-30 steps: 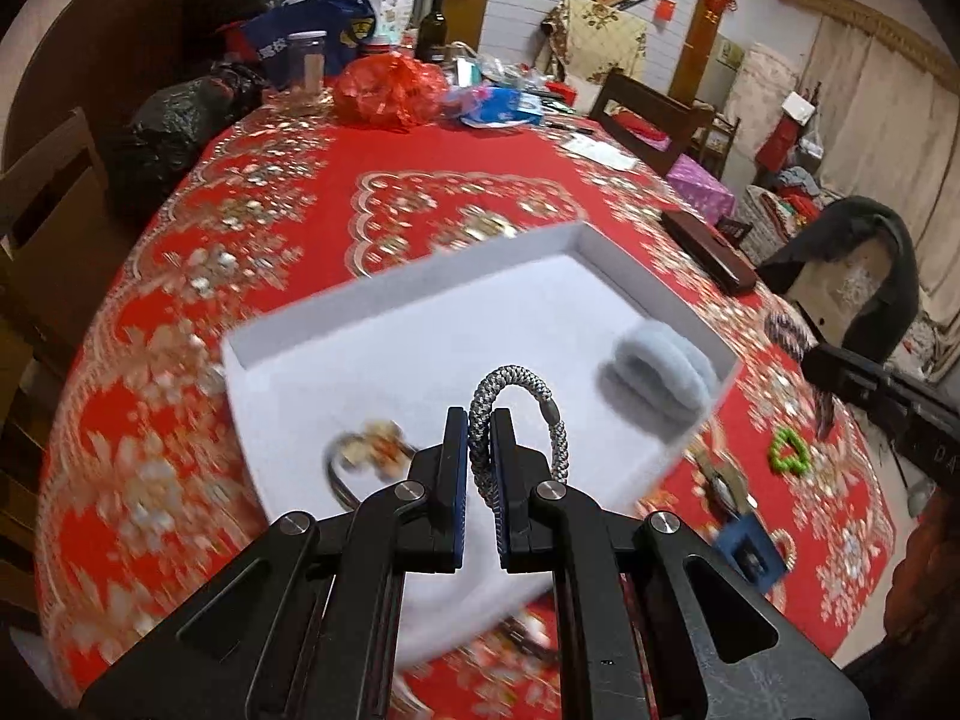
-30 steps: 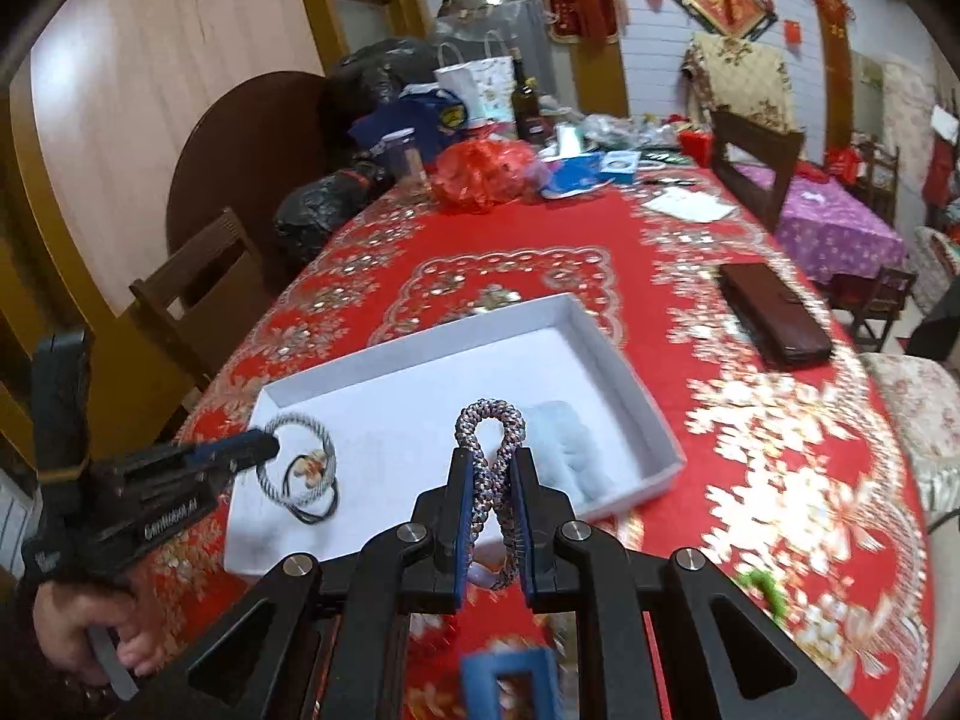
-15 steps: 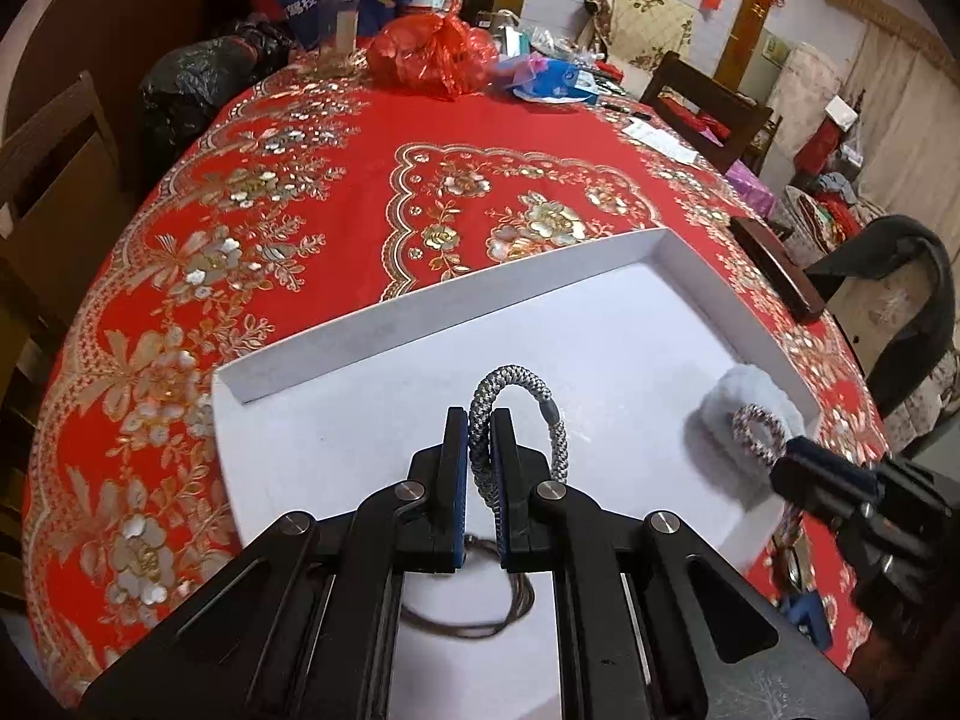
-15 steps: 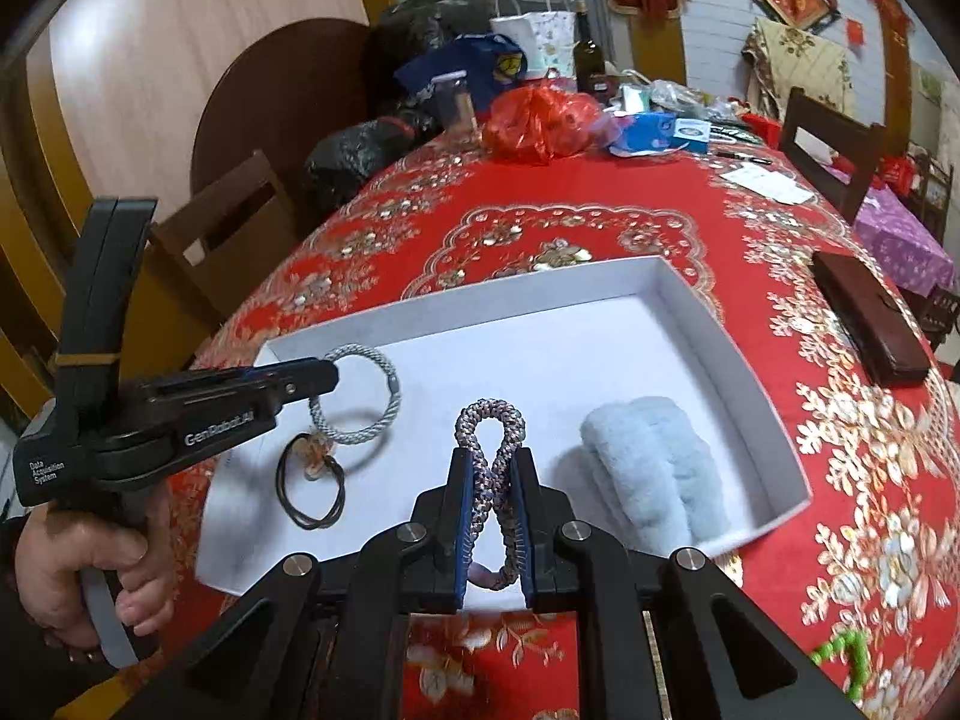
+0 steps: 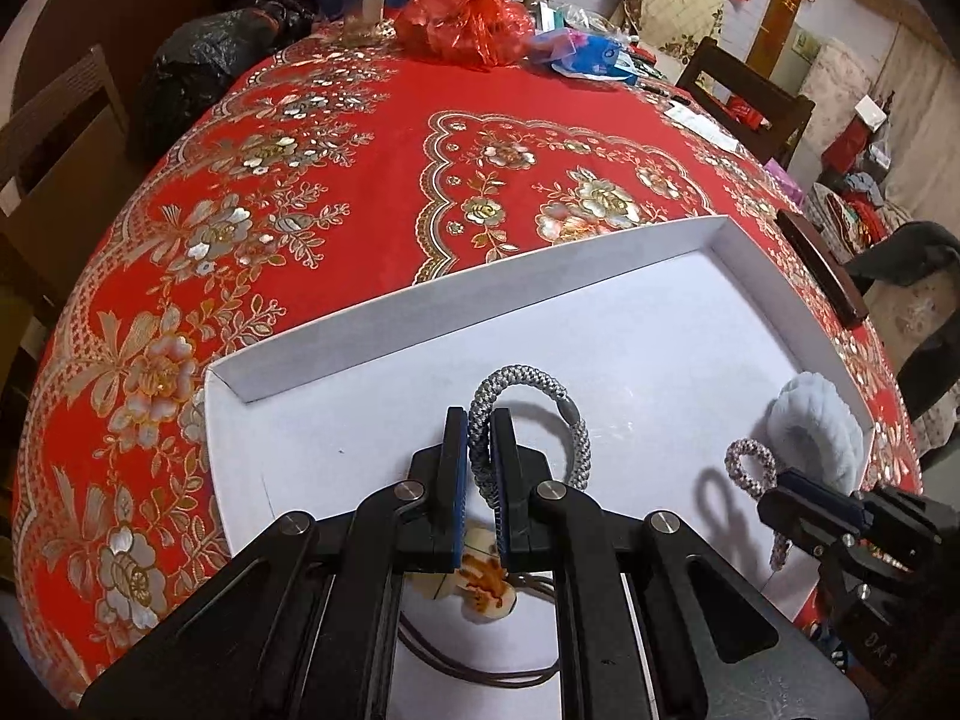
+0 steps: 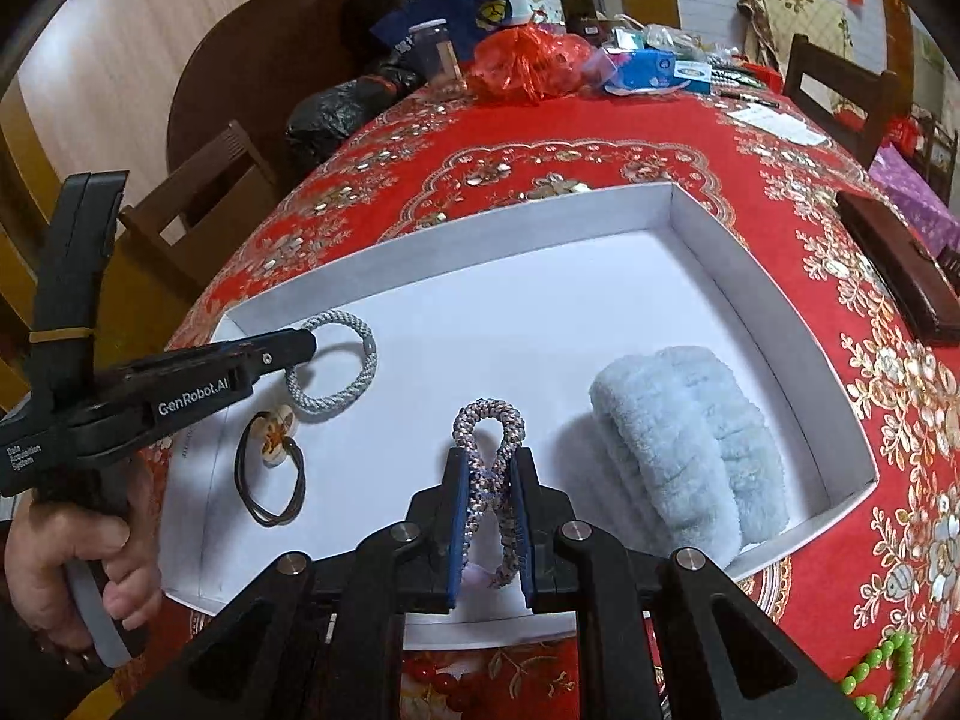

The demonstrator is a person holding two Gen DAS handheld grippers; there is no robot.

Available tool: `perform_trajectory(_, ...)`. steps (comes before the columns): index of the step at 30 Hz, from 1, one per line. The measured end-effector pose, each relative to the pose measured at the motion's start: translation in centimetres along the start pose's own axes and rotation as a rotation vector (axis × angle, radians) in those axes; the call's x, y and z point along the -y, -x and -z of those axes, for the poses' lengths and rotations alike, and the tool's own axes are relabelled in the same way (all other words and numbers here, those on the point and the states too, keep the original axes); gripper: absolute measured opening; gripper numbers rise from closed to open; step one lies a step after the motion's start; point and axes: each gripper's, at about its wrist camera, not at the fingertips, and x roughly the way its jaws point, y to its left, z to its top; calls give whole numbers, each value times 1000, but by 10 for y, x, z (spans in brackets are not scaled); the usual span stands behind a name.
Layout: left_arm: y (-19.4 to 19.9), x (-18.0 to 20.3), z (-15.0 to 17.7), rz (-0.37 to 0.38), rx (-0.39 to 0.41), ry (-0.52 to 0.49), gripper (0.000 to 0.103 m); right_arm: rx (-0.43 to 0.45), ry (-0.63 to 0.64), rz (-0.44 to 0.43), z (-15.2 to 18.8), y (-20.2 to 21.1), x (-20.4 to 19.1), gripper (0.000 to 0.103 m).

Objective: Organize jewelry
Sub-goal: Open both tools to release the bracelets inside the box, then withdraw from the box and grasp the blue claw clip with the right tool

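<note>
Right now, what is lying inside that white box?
Resting in the white box: a fluffy blue scrunchie and a brown hair tie with a flower charm. The near edge of its floor is hidden behind the right hand-held gripper.

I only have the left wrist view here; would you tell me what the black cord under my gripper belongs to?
Observer: It is a hair tie with a flower charm, lying in the white tray below the grey braided ring that the left gripper holds.
Operator: Thank you. What lies on the cloth nearest the right gripper?
Observer: A green bead string, outside the tray, right of the right gripper.
Operator: Is its multicoloured loop pinched?
Observer: Yes, the multicoloured loop is squeezed into a figure-eight.
</note>
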Motion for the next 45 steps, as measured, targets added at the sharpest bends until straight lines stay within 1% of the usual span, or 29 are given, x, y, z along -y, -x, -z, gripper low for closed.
perform_trajectory(3, 1, -1, 0, -7, 1, 8, 7, -4, -10, 1, 1, 0, 2, 12)
perform_trajectory(4, 0, -2, 1, -4, -3, 13, 7, -2, -12, 1, 1, 0, 2, 14)
perform_trajectory(6, 0, -4, 1, -7, -8, 16, 8, 2, -14, -2, 1, 1, 2, 21)
perform_trajectory(7, 1, -4, 1, -4, -9, 19, 8, 6, -13, -2, 1, 2, 1, 28)
perform_trajectory(8, 1, -4, 1, -3, -12, 20, 12, 10, -12, -4, 0, 2, 1, 31)
perform_trajectory(11, 2, -4, 1, -3, -10, 20, 27, 20, -10, -10, 0, 5, 0, 31)
perform_trajectory(14, 7, -3, 1, -3, 9, 27, 35, 29, -8, -16, -1, 8, 0, 31)
perform_trajectory(15, 9, -3, 1, -5, 12, 32, 41, 35, -8, -18, -1, 10, 0, 31)
perform_trajectory(17, 14, -5, 0, -6, 28, 43, 50, 50, -8, -19, -2, 13, 0, 31)
perform_trajectory(18, 17, -6, 0, -7, 38, 46, 51, 55, -11, -23, -3, 14, 0, 32)
perform_trajectory(19, 20, -6, 0, -10, 45, 50, 51, 62, -18, -34, -4, 16, 1, 34)
perform_trajectory(20, 23, -7, 0, -12, 50, 53, 51, 65, -22, -39, -3, 17, 1, 40)
perform_trajectory(21, 26, -8, 0, -16, 59, 56, 51, 68, -23, -39, -3, 18, 1, 42)
perform_trajectory(27, 42, -11, 7, -20, 99, 76, 51, 70, -46, -31, 1, 21, 5, 43)
perform_trajectory(29, 45, -12, 10, -17, 113, 80, 51, 68, -51, -39, 3, 23, 5, 47)
perform_trajectory(32, 48, -11, 14, -13, 104, 80, 51, 69, -46, -30, 4, 25, 4, 47)
perform_trajectory(34, 49, -7, 15, -30, 97, 47, 51, 64, -49, -36, 6, 25, 4, 48)
perform_trajectory(36, 50, -2, 18, -49, 93, 14, 52, 55, -49, -38, 7, 24, 4, 54)
perform_trajectory(37, 49, 0, 19, -61, 87, -2, 52, 52, -47, -47, 8, 24, 4, 63)
perform_trajectory(38, 49, 1, 21, -69, 83, -10, 52, 50, -44, -50, 9, 24, 3, 68)
perform_trajectory(41, 49, 3, 23, -65, 75, -16, 52, 60, -35, -18, 10, 26, 3, 68)
perform_trajectory(45, 55, 4, 25, -58, 87, -17, 52, 139, -79, -47, 12, 53, 14, 68)
